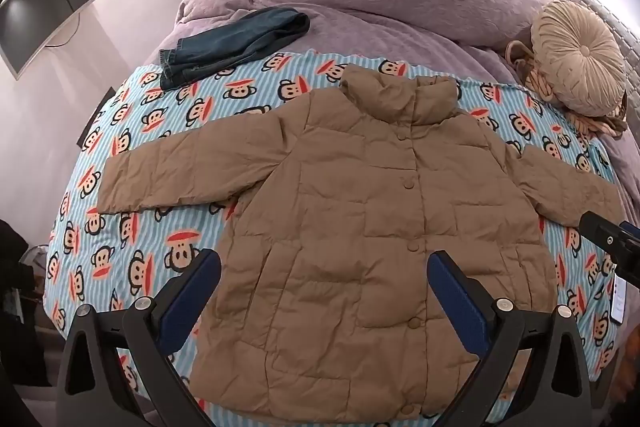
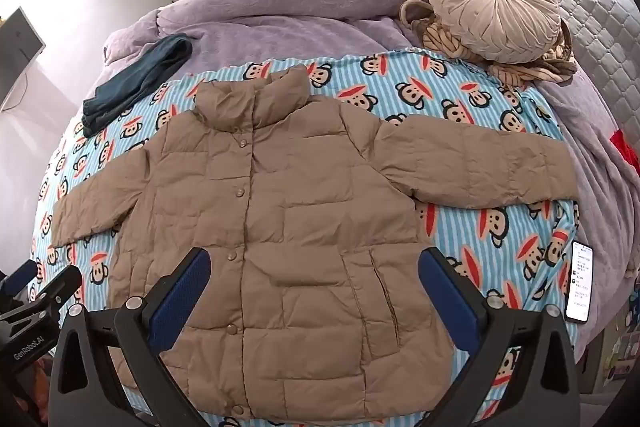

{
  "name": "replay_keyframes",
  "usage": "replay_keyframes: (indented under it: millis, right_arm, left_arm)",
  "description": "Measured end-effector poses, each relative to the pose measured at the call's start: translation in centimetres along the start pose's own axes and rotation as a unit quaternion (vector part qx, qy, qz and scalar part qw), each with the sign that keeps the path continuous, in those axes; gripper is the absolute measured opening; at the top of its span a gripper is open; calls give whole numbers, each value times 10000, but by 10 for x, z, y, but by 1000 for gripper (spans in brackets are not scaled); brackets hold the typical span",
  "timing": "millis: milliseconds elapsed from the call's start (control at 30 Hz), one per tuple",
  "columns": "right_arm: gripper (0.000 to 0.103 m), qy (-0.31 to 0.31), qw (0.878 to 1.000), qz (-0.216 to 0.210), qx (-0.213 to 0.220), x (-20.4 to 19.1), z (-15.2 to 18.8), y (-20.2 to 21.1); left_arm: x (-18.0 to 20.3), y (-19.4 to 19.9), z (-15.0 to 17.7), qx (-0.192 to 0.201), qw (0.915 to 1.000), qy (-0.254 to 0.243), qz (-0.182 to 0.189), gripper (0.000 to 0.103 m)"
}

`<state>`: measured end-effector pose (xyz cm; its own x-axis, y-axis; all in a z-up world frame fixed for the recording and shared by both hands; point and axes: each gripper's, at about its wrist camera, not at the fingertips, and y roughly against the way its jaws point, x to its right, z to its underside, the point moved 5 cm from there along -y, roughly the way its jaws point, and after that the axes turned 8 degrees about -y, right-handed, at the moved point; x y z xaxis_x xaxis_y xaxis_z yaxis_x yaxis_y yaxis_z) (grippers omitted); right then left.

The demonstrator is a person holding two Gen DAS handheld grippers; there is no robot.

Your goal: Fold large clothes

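A tan quilted puffer jacket [image 1: 352, 227] [image 2: 280, 227] lies flat and buttoned on a blue striped sheet with cartoon monkey faces [image 1: 132, 131] [image 2: 480, 227], collar away from me and both sleeves spread sideways. My left gripper [image 1: 324, 267] hovers above the jacket's lower front, wide open, with nothing between its blue pads. Over the lower right half of the jacket my right gripper [image 2: 314, 265] also stands wide open and empty. The right gripper's body [image 1: 612, 243] shows at the right edge of the left wrist view, and the left gripper's body [image 2: 36, 287] at the lower left of the right wrist view.
Folded dark jeans [image 1: 236, 43] [image 2: 136, 79] lie at the far left of the bed on a purple blanket [image 1: 380, 11]. A round beige pleated cushion [image 1: 576, 55] [image 2: 496, 7] sits on a striped cloth at the far right. A lit phone [image 2: 580, 283] rests at the sheet's right edge.
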<state>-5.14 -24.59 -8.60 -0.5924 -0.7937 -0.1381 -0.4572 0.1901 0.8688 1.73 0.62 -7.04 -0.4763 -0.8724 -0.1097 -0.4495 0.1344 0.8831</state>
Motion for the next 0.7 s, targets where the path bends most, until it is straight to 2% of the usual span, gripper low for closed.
replay_keyframes:
  millis: [700]
  right_arm:
    - [103,9,10000,-31,13,-10,4,-9]
  left_arm:
    - [-4,-2,2,-35,10000,77,-18,103]
